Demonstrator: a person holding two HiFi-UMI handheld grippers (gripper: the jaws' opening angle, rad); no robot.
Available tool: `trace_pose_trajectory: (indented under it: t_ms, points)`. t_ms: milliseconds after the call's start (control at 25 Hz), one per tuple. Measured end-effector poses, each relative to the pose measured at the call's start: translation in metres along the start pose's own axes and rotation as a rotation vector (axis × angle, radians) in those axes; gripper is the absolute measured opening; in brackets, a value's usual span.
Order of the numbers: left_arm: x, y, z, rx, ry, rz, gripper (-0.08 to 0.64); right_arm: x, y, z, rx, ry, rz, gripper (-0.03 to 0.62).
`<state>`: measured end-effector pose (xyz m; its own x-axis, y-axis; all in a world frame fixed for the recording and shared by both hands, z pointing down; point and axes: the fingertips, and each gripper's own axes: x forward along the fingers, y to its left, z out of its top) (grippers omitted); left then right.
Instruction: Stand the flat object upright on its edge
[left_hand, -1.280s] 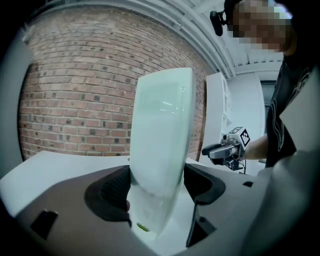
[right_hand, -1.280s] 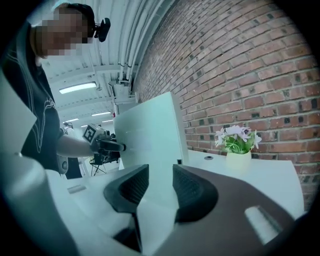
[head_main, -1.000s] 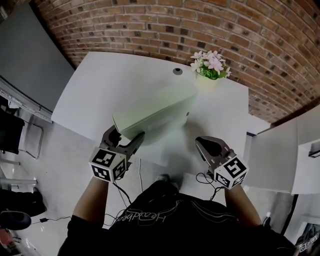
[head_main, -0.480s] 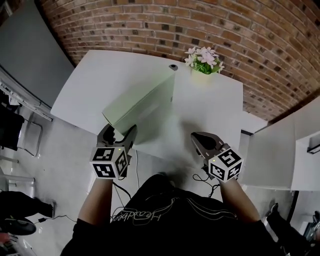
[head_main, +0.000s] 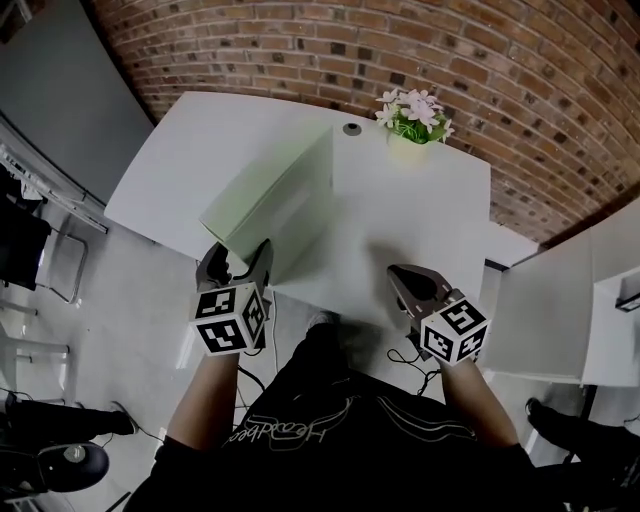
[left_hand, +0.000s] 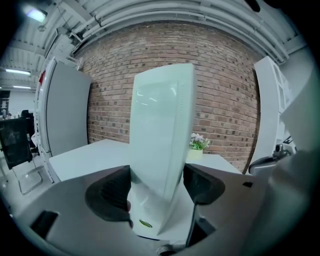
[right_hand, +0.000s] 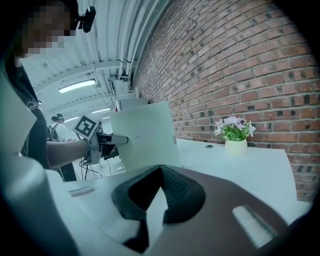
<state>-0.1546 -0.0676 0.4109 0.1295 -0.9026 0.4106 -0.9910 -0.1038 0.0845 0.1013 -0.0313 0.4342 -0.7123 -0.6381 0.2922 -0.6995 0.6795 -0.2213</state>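
A flat pale-green slab stands nearly upright on its long edge on the white table. My left gripper is shut on its near end at the table's front edge. In the left gripper view the slab rises between both pads of the left gripper. My right gripper is shut with nothing in it, over the front edge to the right and apart from the slab. The right gripper view shows the right gripper shut, with the slab and the left gripper beyond.
A pot of pink flowers and a round grommet sit at the table's far edge by the brick wall. A grey panel stands to the left, white cabinets to the right.
The slab has turned from a low lean to nearly upright on its edge, with the left gripper rolling along with it. The right gripper has stayed near the front edge, away from it.
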Motion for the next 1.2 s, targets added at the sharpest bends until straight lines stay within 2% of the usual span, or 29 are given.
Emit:
trace_pose_trajectory:
  t_ms: [360, 840, 1200]
  points:
    - [0.021, 0.003, 0.009, -0.029, 0.003, 0.098, 0.334, 0.016, -0.006, 0.000, 0.017, 0.014, 0.009, 0.006]
    - [0.087, 0.009, 0.037, -0.035, 0.002, 0.140, 0.334, 0.056, -0.039, 0.020, 0.047, 0.026, -0.005, 0.006]
    - [0.155, 0.006, 0.069, -0.026, -0.025, 0.155, 0.333, 0.083, -0.084, 0.030, 0.077, 0.047, -0.049, 0.006]
